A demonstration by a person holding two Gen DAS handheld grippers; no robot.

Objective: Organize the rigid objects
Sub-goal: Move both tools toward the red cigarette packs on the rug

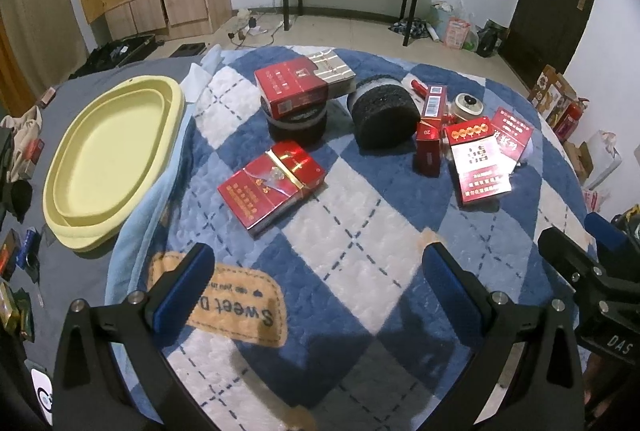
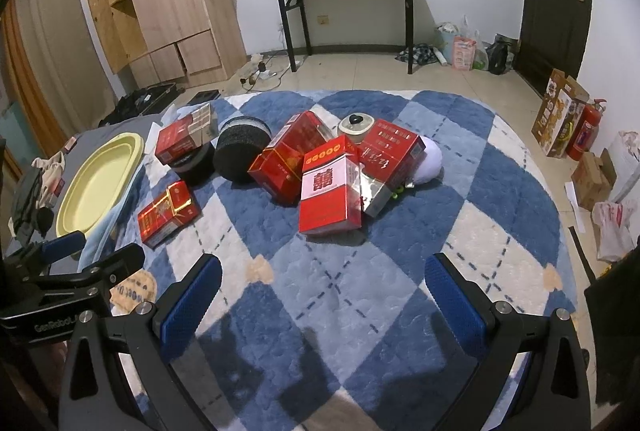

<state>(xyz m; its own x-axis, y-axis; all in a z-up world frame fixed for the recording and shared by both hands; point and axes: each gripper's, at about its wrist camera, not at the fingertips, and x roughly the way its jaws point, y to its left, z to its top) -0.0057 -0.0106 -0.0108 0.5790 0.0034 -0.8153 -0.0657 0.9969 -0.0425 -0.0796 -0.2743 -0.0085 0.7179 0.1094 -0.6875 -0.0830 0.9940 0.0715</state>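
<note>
Left wrist view: yellow tray (image 1: 100, 167) at centre left is seen empty; red boxes (image 1: 272, 183) and black rolls (image 1: 382, 115) are scattered mid-frame on the blanket (image 1: 360, 251). Left tool (image 1: 320, 271) and right tool (image 2: 322, 281) are held apart, empty. Nothing judged sorted yet.

Tray (image 1: 108, 159) sat at far left, beside the blanket (image 1: 360, 251). On the blanket: one box (image 1: 271, 185) lay alone, nearest, w/ a box (image 1: 292, 87) behind it atop a round pad (image 1: 298, 125). Sponge (image 1: 380, 115) stood to the right; further right, more boxes (image 1: 478, 159) leaned together, a small jar (image 1: 466, 107) behind them, prob. touching.
</note>
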